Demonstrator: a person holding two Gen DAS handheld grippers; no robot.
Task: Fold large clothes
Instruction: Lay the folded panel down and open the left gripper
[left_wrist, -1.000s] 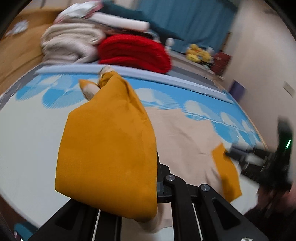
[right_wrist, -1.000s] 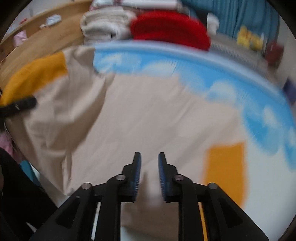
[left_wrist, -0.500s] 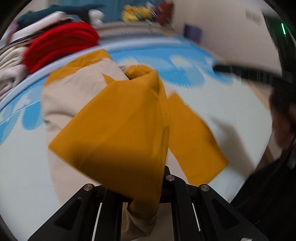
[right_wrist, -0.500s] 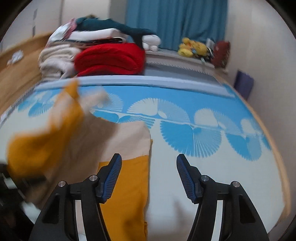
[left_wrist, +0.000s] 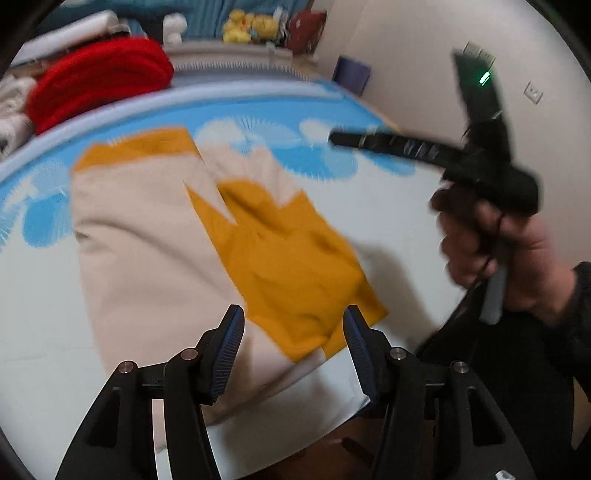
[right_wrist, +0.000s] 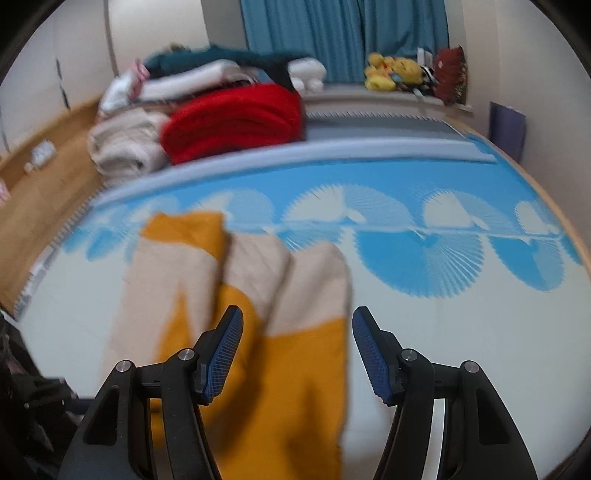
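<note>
Sleeve fold just dropped, both claws free over the garment

The garment (left_wrist: 147, 236), beige with mustard sleeves, lies flat on the bed (right_wrist: 461, 332), right below and ahead of the left claw (left_wrist: 293, 332); its jaws have just been opening, stand about half apart, nothing between them, mustard sleeve lying loose under the tips. Right claw (right_wrist: 297, 332) also parted wide and empty, hovering over the garment's near mustard edge; in the left view it sits up to the right in a hand (left_wrist: 491, 243). Next, I'd judge: press the folded sleeve flat, square its edges to the beige body, then pinch the near hem at both corners for the cross fold. Blur hides creases. Beyond the claws: red blanket (right_wrist: 236, 118), cream pile (right_wrist: 125, 147), plush toys (right_wrist: 391, 72), curtain (right_wrist: 343, 33) — all well apart, nothing blocking; bed edge close under the left claw, cloth could slip off.
</note>
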